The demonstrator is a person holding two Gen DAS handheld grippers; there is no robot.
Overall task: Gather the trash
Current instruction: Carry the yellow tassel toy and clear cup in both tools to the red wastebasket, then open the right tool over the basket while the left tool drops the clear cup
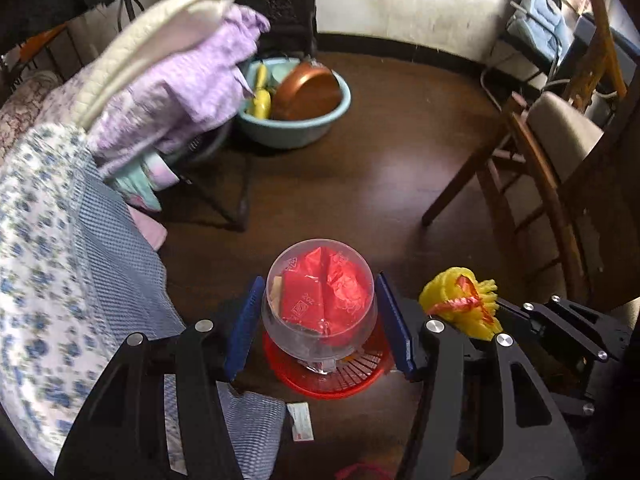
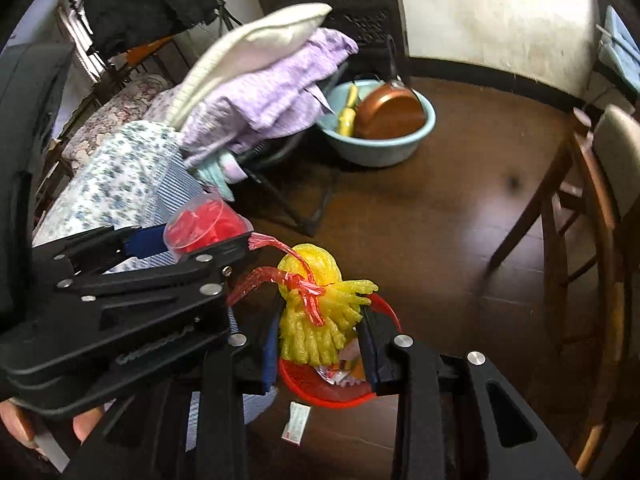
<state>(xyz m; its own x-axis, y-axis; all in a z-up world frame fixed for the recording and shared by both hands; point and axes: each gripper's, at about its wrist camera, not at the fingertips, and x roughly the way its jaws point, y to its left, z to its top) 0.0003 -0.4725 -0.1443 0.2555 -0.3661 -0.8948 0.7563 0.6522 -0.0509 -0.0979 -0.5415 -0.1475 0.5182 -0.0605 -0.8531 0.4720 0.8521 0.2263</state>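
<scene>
Dark wooden floor (image 1: 360, 184). Left gripper (image 1: 320, 320): jaws clamped on clear plastic cup (image 1: 320, 300) stuffed with red wrappers. Right gripper (image 2: 320, 340): jaws pinching yellow foam net (image 2: 316, 316) tied with red strip. Red basket (image 2: 340, 398) directly below both grippers. Paper scrap (image 2: 296, 422) just beside basket.

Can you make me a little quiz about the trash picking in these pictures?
1. True or false: the left gripper holds a clear plastic cup with red wrappers inside.
2. What does the right gripper hold?
A. a spoon
B. yellow foam netting tied with red string
C. a sock
3. Fill in: both grippers are above a red ____ on the floor.

Key:
1. True.
2. B.
3. Basket. A small white packet lies on the floor just beside it, not picked up yet.
</scene>
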